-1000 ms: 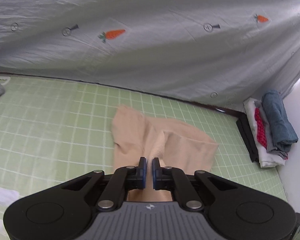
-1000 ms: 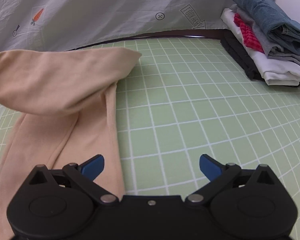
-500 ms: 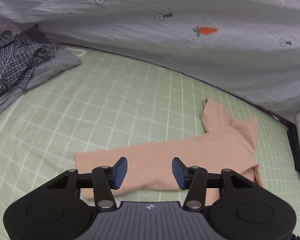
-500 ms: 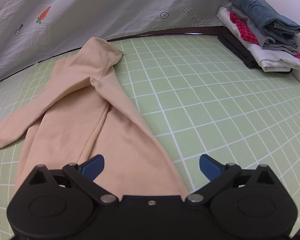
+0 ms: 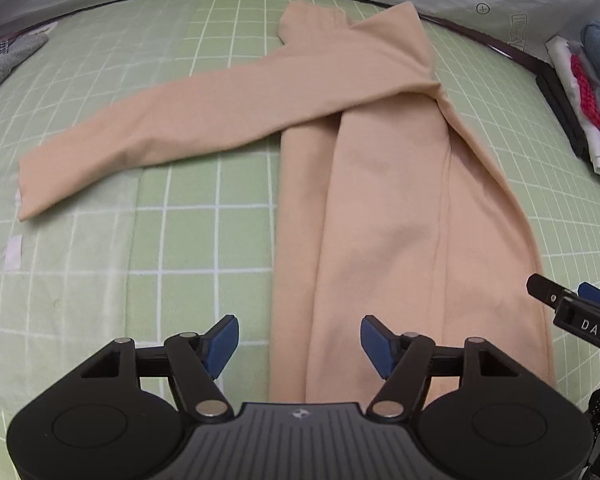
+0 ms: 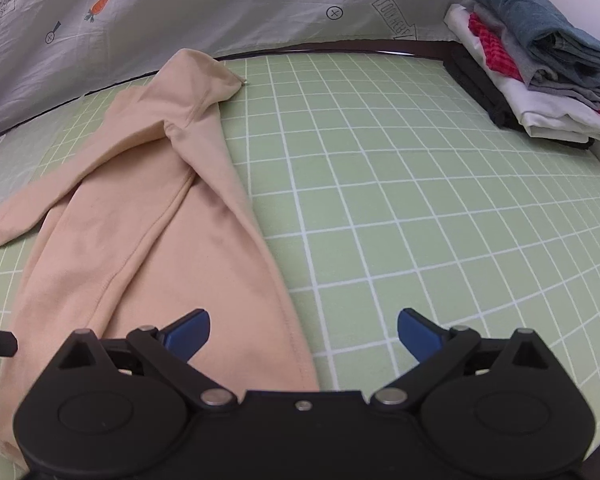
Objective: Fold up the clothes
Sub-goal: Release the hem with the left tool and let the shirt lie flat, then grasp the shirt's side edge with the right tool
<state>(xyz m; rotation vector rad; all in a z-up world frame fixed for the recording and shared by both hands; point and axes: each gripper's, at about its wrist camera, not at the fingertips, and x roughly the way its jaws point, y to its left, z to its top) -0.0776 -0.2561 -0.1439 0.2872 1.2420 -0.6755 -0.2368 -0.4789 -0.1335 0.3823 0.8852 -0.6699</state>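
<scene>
Soft beige top (image 5: 400, 208) lies smooth on gridded green mat (image 6: 420, 208), both tongs (image 5: 299, 340) (image 6: 303, 330) spread wide, empty.

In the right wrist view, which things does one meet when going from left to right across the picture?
Beige garment → bare green grid mat → stack of folded clothes at the far right edge.

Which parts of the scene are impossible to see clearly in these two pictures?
- Near hem of the beige long-sleeved garment: in both wrist views, hidden behind the gripper bodies.
- Stack of folded clothes: cut by the right edge in the left wrist view.
- Grey and checked clothes: left wrist view, cut by the left edge, too small.
- Right hand-held gripper: left wrist view, only a tip shows.
</scene>
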